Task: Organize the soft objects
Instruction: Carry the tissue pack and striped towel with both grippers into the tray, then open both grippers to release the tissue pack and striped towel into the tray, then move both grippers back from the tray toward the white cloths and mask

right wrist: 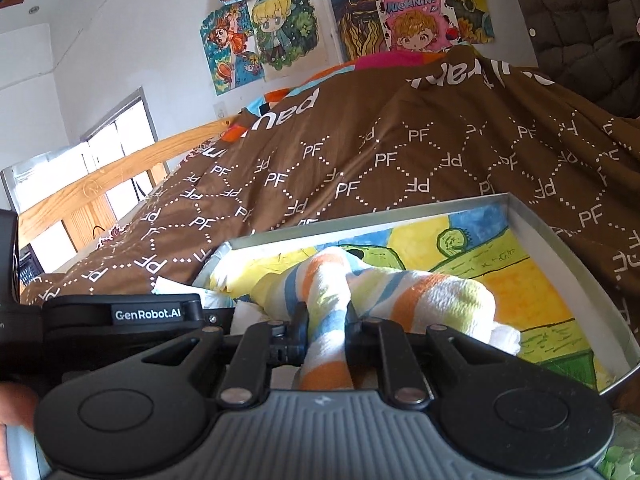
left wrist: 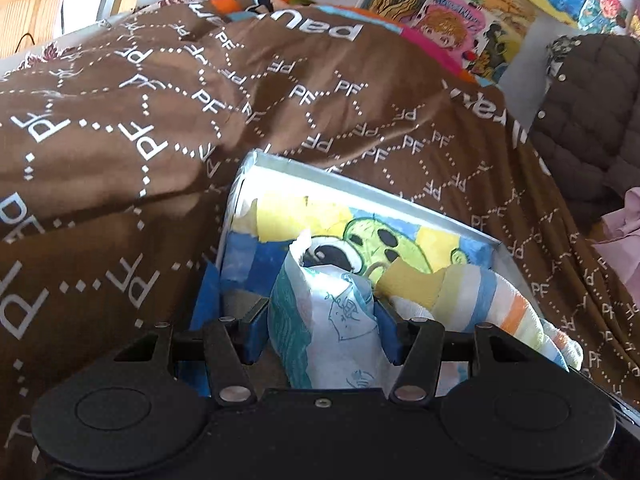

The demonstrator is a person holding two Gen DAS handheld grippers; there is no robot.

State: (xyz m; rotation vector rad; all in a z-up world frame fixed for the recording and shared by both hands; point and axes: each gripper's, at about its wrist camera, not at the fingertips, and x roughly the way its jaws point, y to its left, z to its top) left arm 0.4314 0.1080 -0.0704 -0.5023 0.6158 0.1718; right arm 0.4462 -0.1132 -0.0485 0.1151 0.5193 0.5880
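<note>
An open shallow box with a grey rim and a painted yellow, green and blue floor lies on the bed. My left gripper is over the box's near left part, its blue pads shut on a bunched white cloth with teal drawings. A rolled towel with orange, blue, yellow and white stripes lies in the box to its right. My right gripper is shut on the near end of that striped towel, whose rest lies on the box floor.
A brown bedspread printed with white "PF" letters surrounds the box. A wooden bed rail runs along the left. Drawings hang on the wall behind. A dark quilted jacket and a pink cloth are at the right.
</note>
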